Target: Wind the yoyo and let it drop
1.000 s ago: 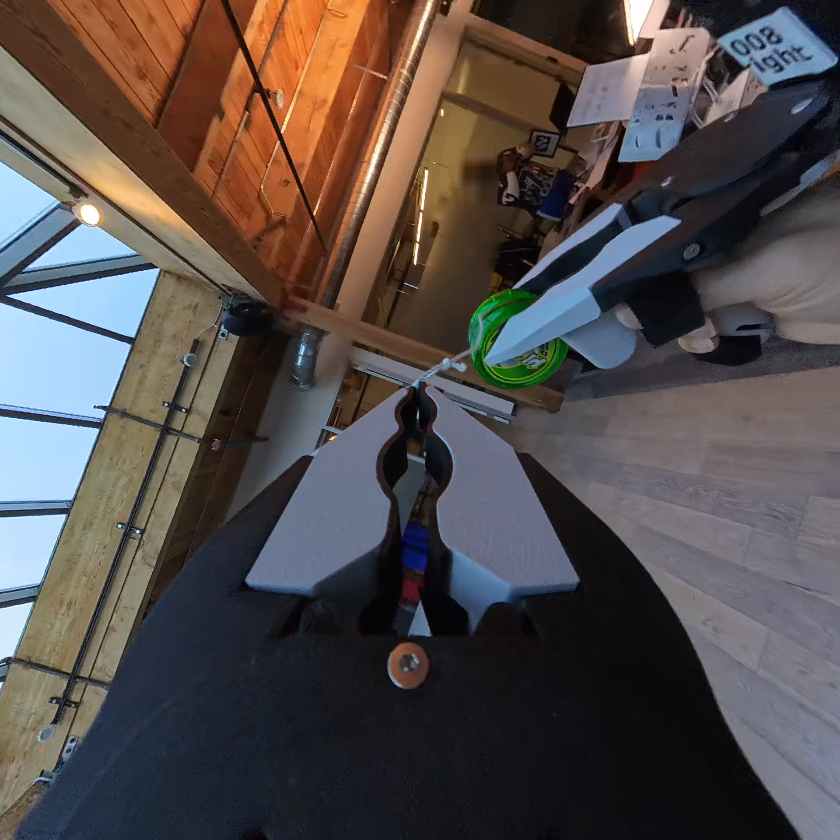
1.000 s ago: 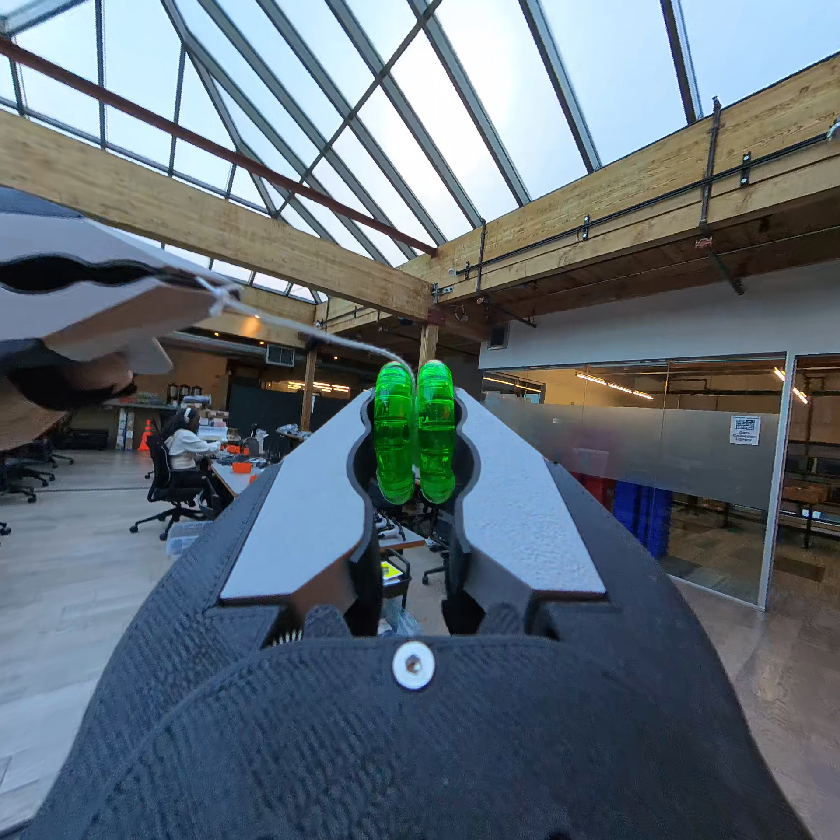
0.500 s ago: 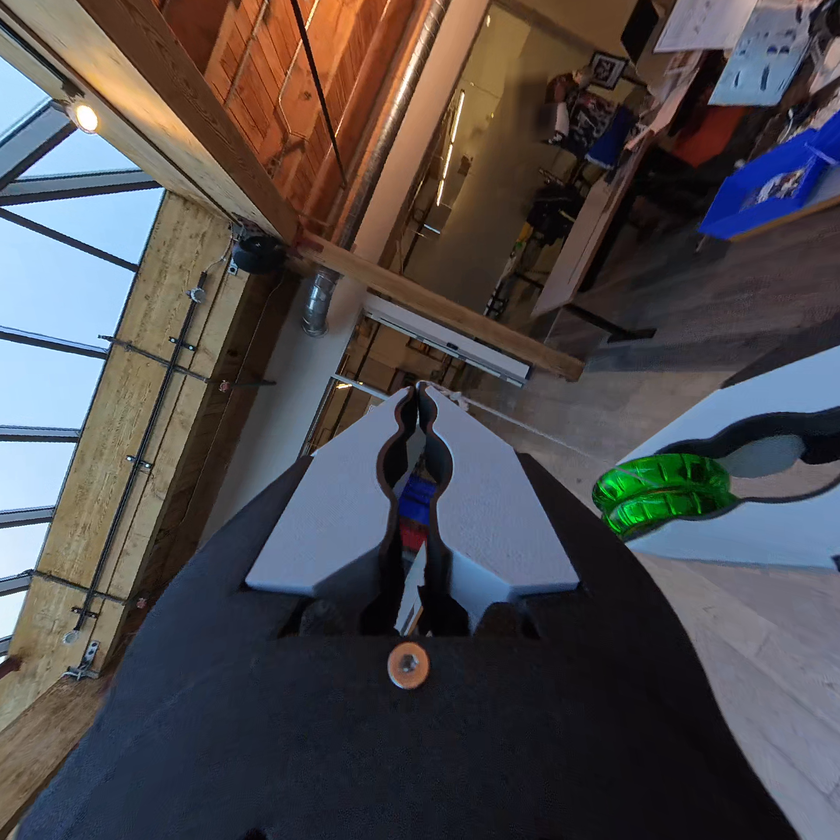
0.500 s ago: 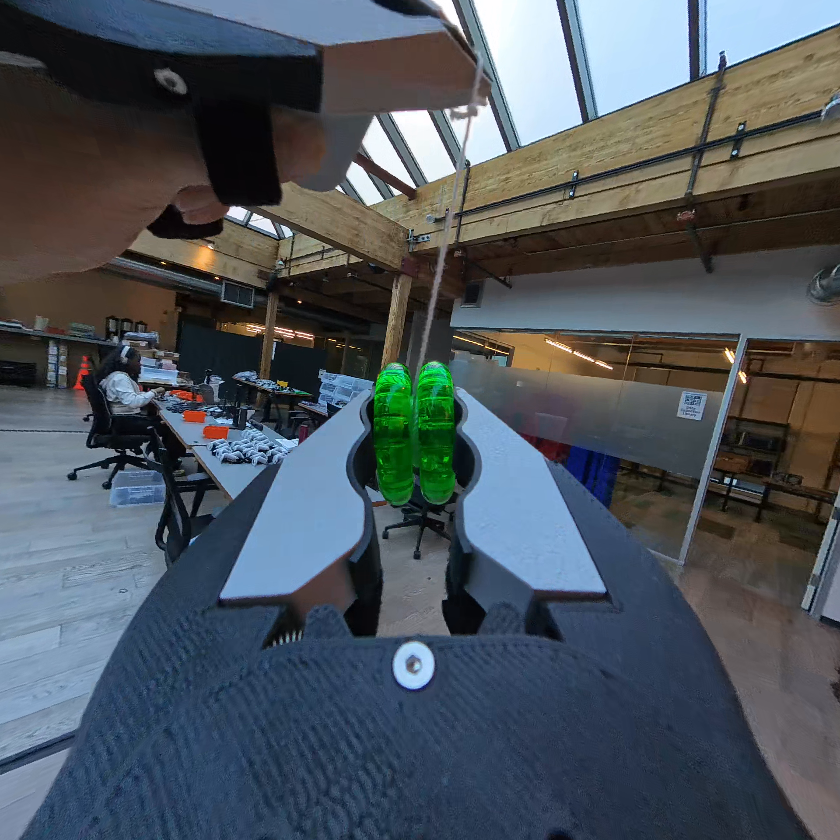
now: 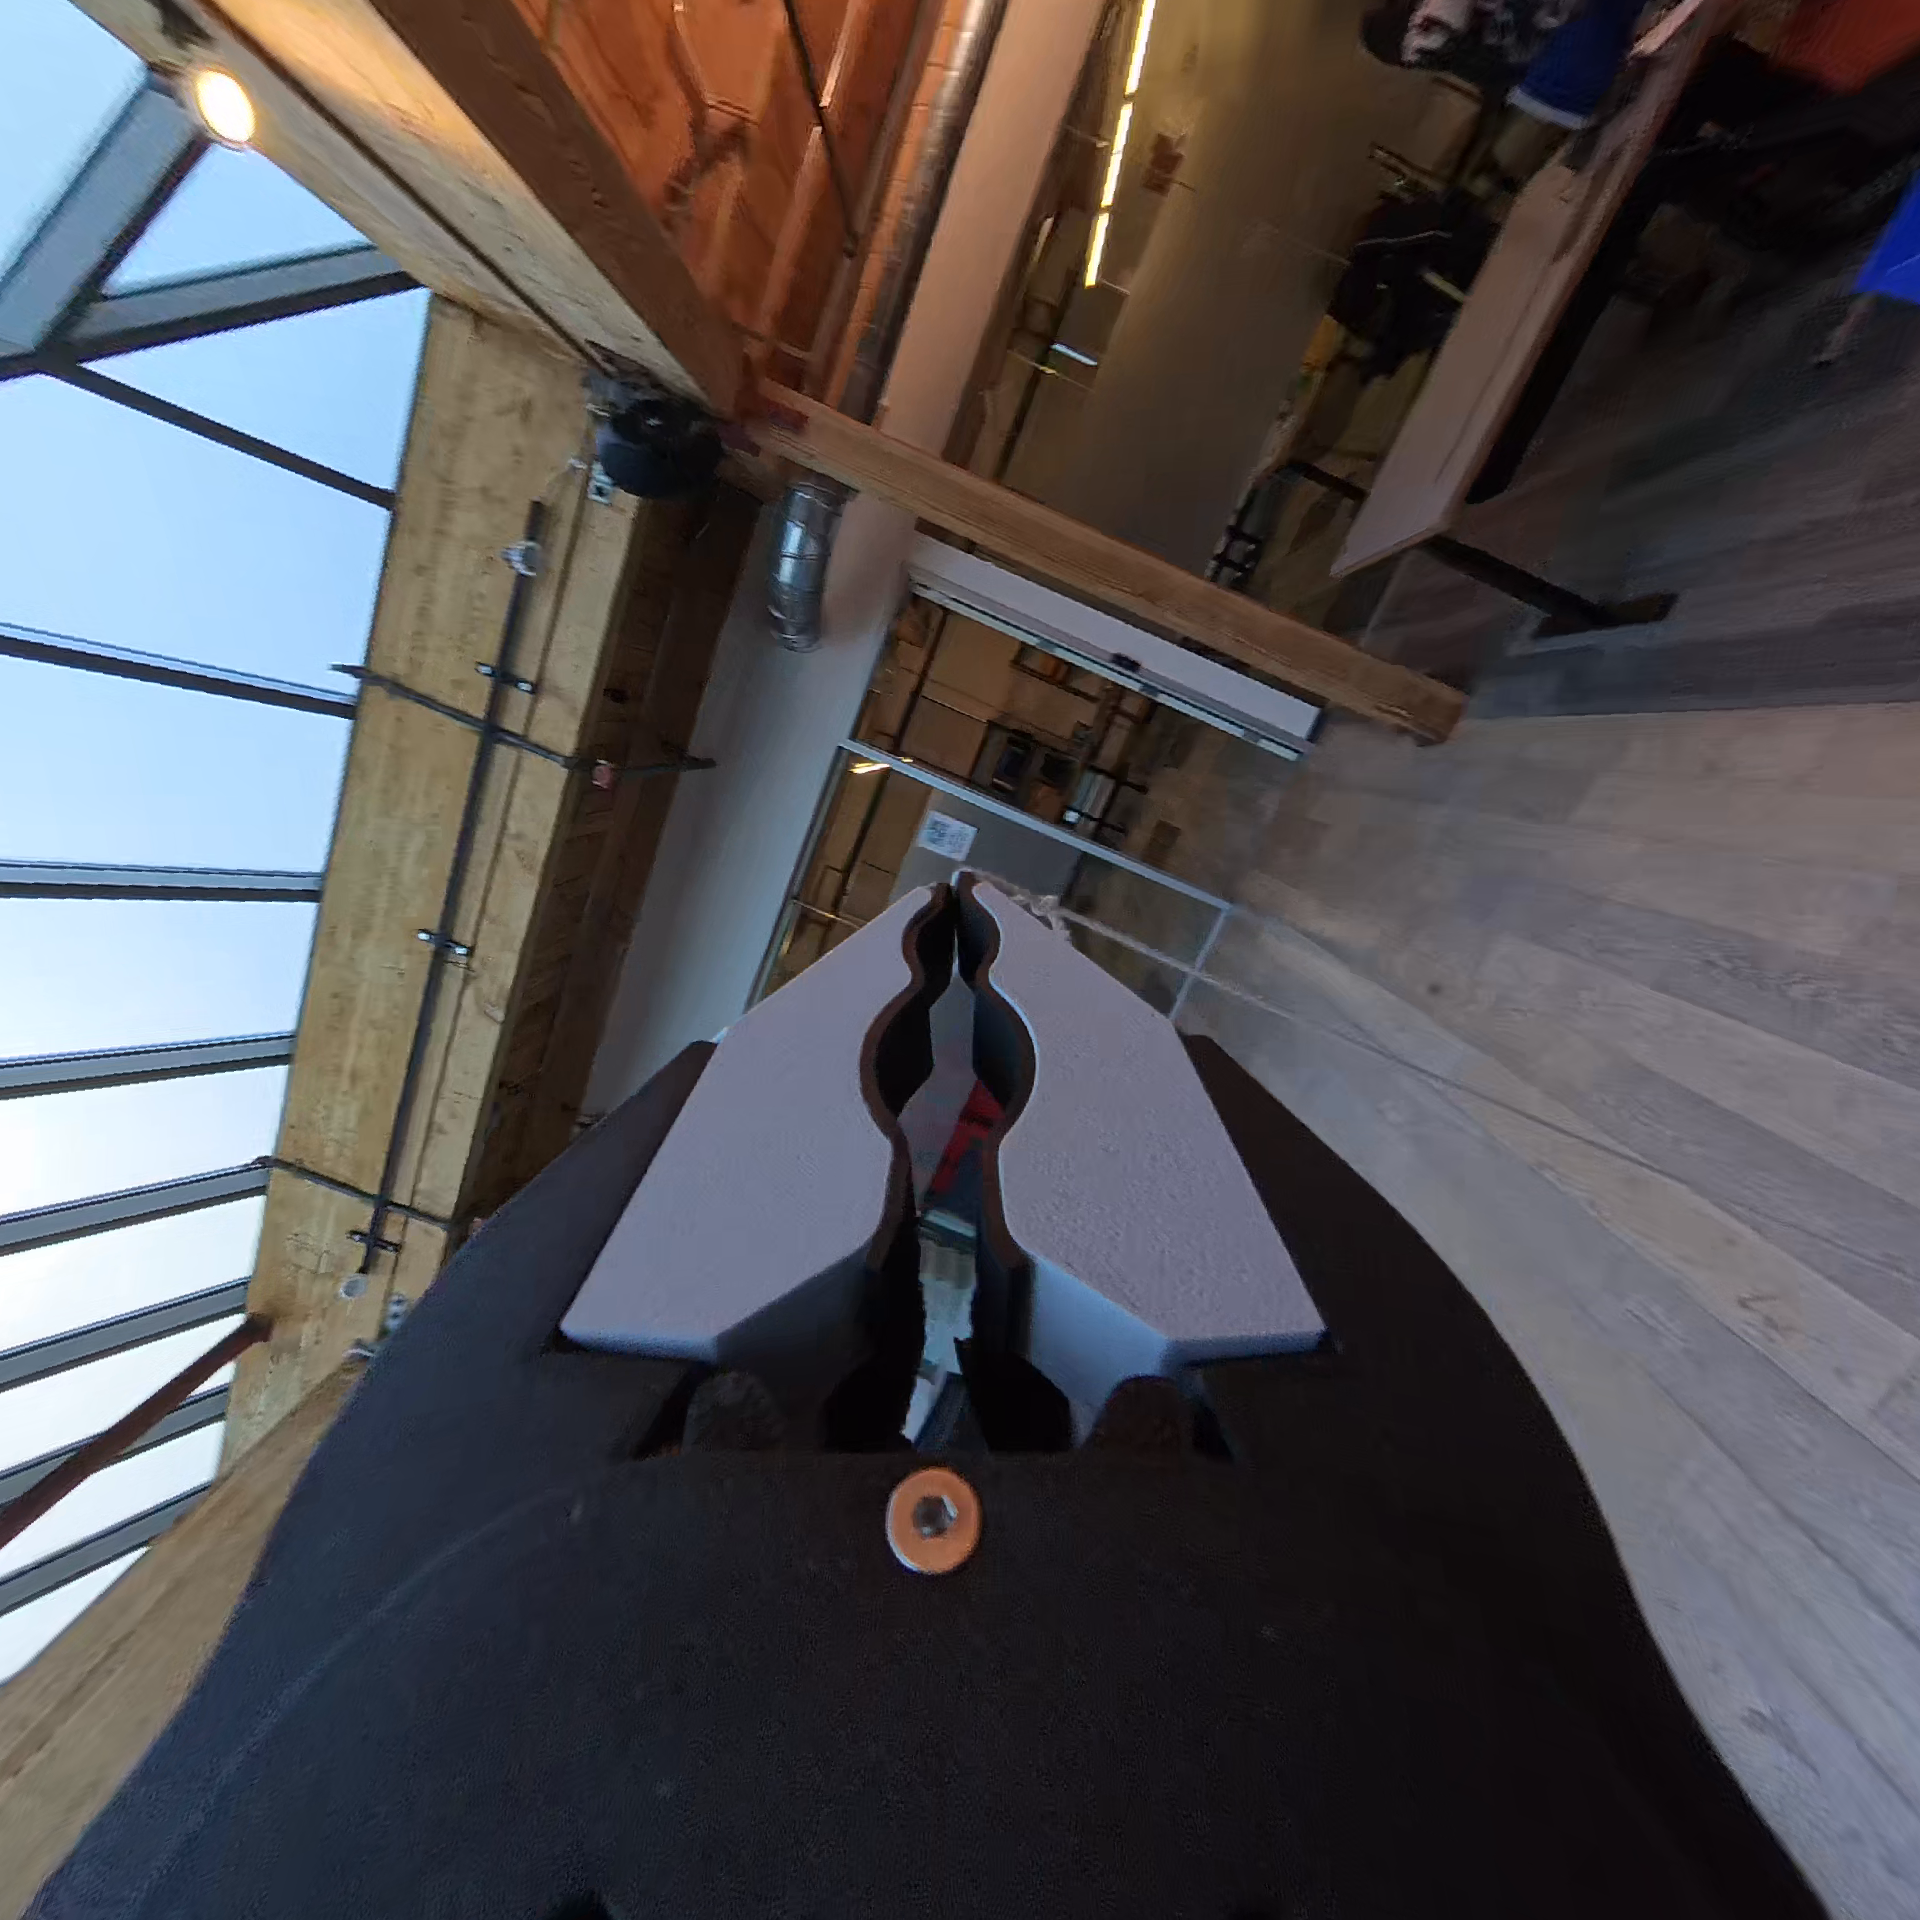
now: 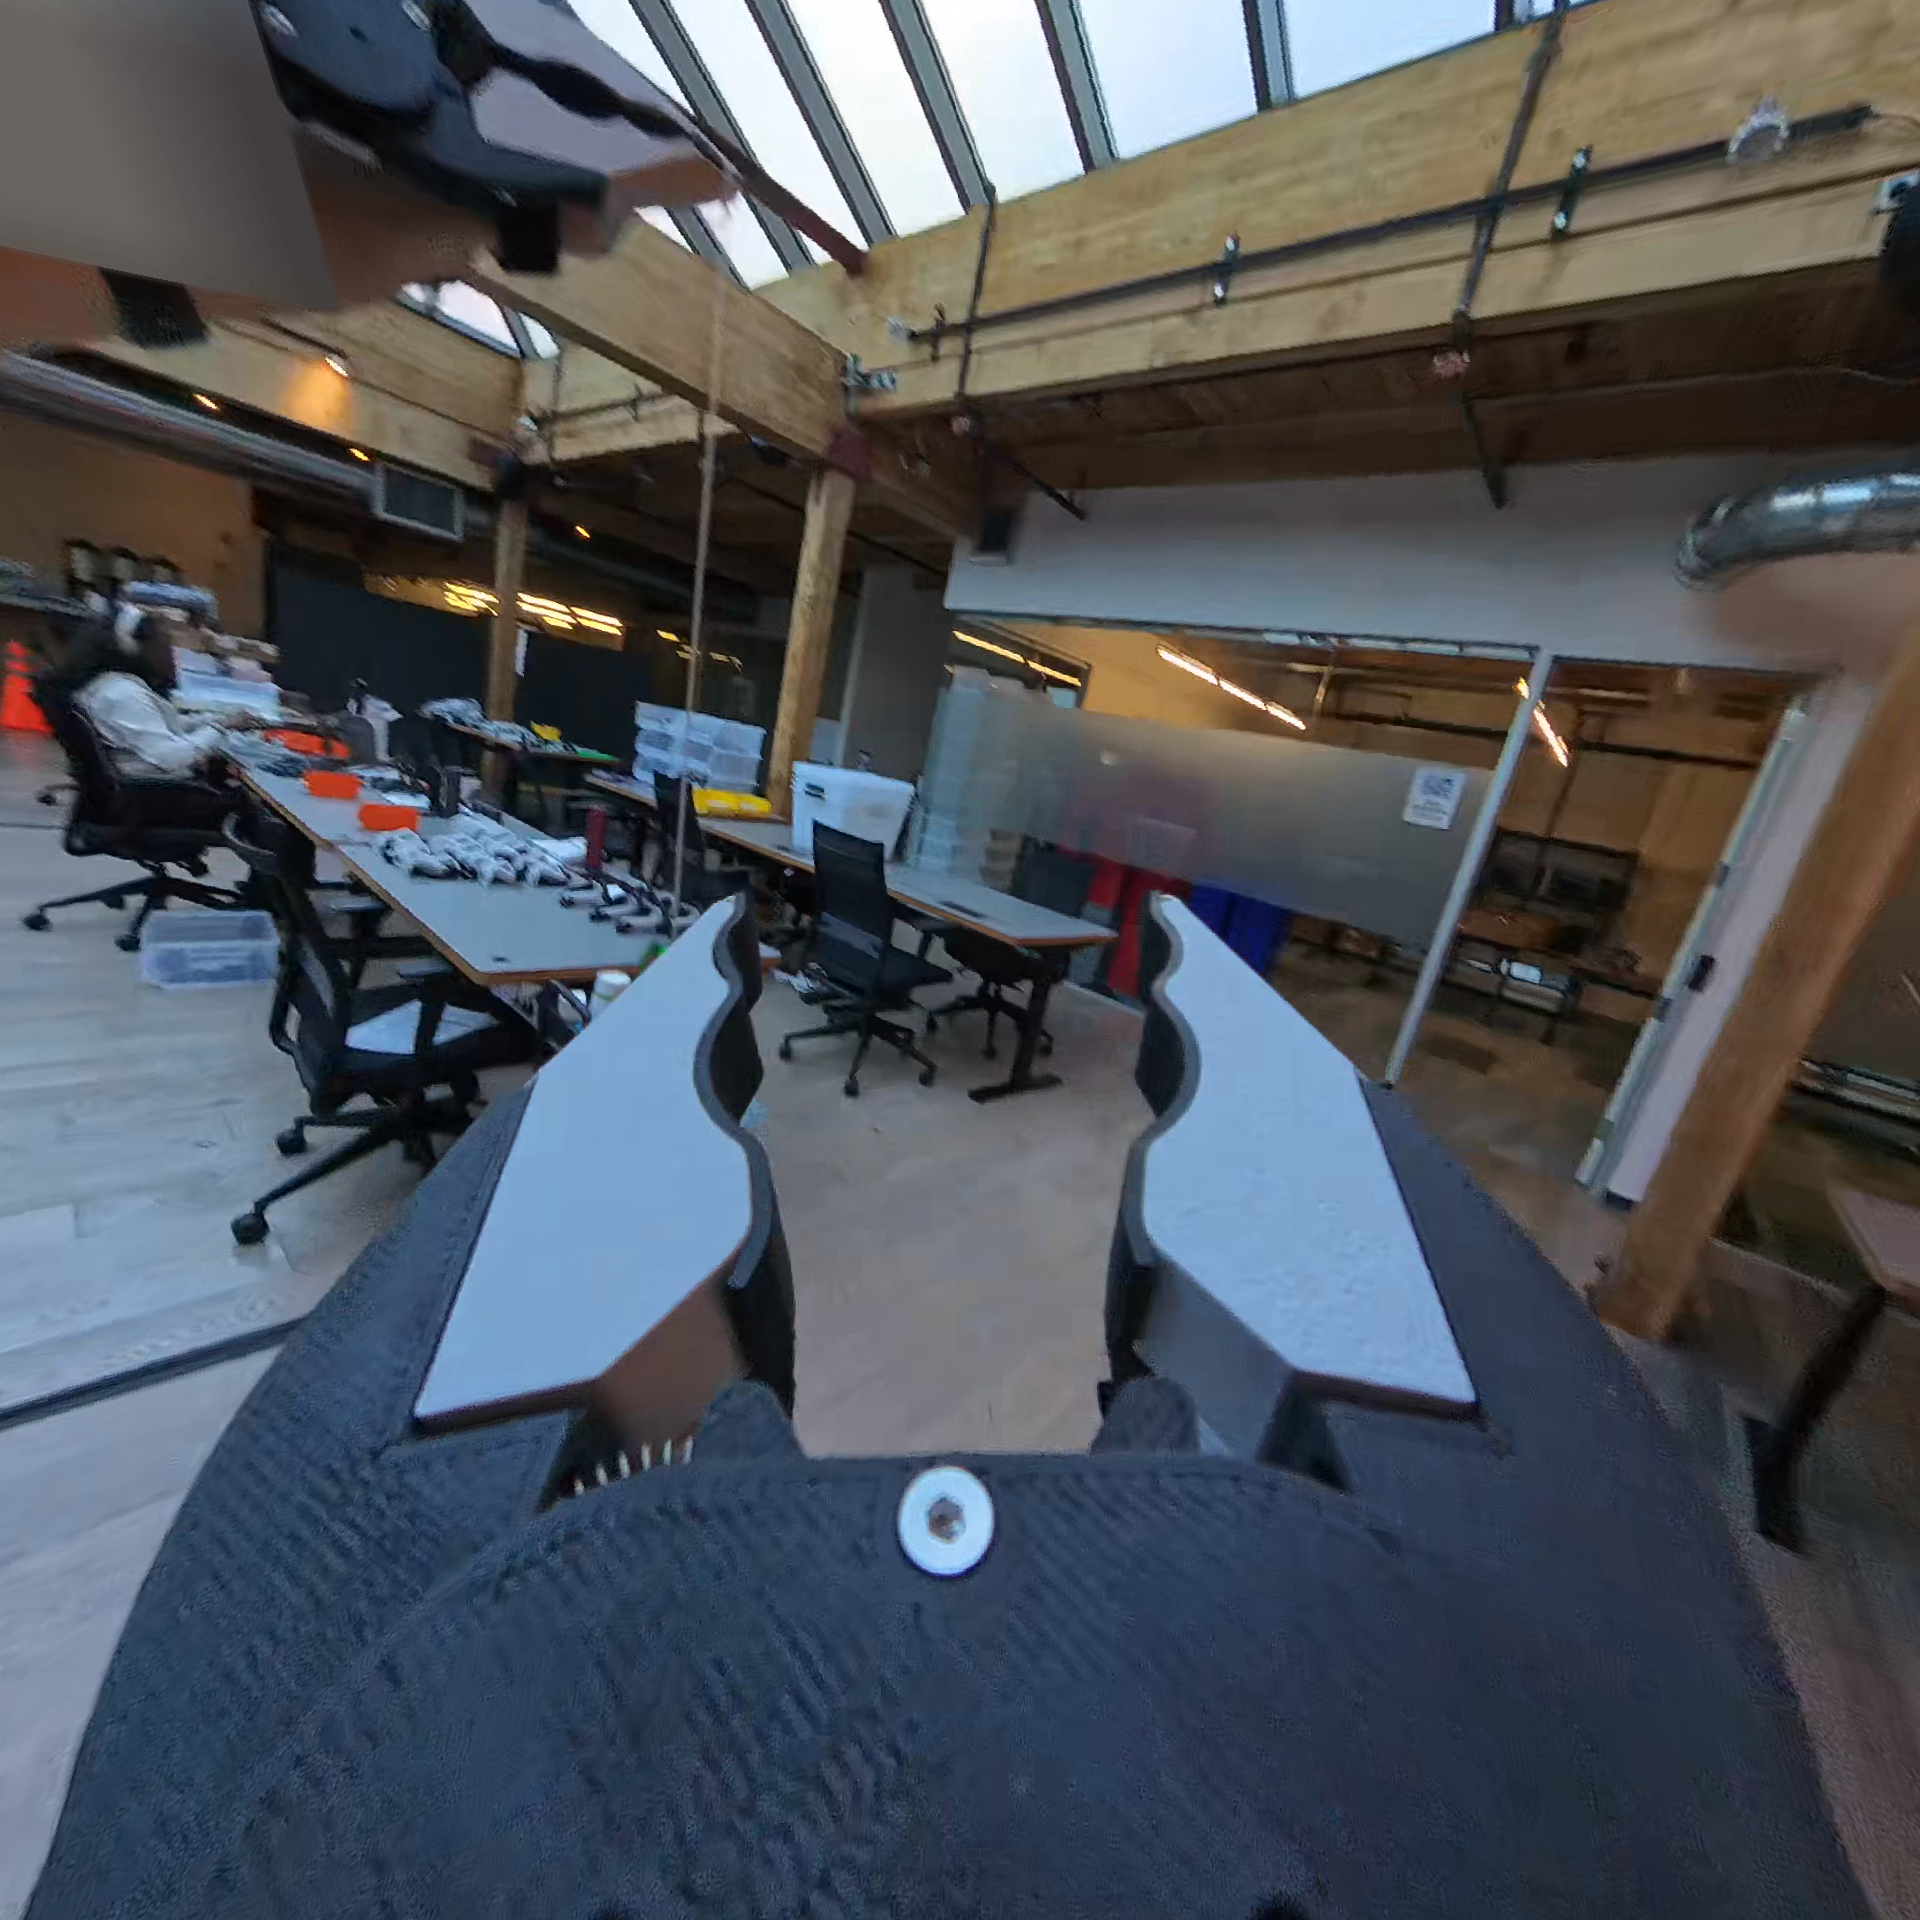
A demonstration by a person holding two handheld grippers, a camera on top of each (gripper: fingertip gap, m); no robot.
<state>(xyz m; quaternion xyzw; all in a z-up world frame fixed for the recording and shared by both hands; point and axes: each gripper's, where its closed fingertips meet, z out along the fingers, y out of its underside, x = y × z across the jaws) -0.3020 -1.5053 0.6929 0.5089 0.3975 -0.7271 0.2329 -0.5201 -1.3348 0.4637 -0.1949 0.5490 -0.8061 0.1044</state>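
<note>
- String (image 6: 698, 582) hangs straight and taut in the right wrist view, with its long axis up and down.
- Its top end is pinched in the tips of the left gripper (image 5: 956, 896), which is clenched on it high at the upper left of that view.
- In the left wrist view the same string leaves the closed tips and runs off to the right, towards the wooden floor (image 5: 1558, 1143).
- The string's lower end passes behind the outer edge of one of the fingers (image 6: 623, 1122) of the right gripper (image 6: 945, 914).
- The yoyo body itself is hidden there. A small green speck shows at that edge, but I cannot tell whether it is the yoyo.
- The right gripper is released, with its jaws spread wide and nothing between them. It sits well below the left gripper.
- Only that near finger stands between the camera and the bottom of the string.
- Beyond the string are a long desk (image 6: 499, 925) strewn with small parts and black office chairs (image 6: 862, 935).
- A person (image 6: 135, 717) sits at a desk far to the left.
- A wooden post (image 6: 810, 623) stands just right of the string, farther back, and a frosted glass wall (image 6: 1247, 821) runs to the right.
- Overhead are timber beams and a skylight (image 6: 1143, 62).
</note>
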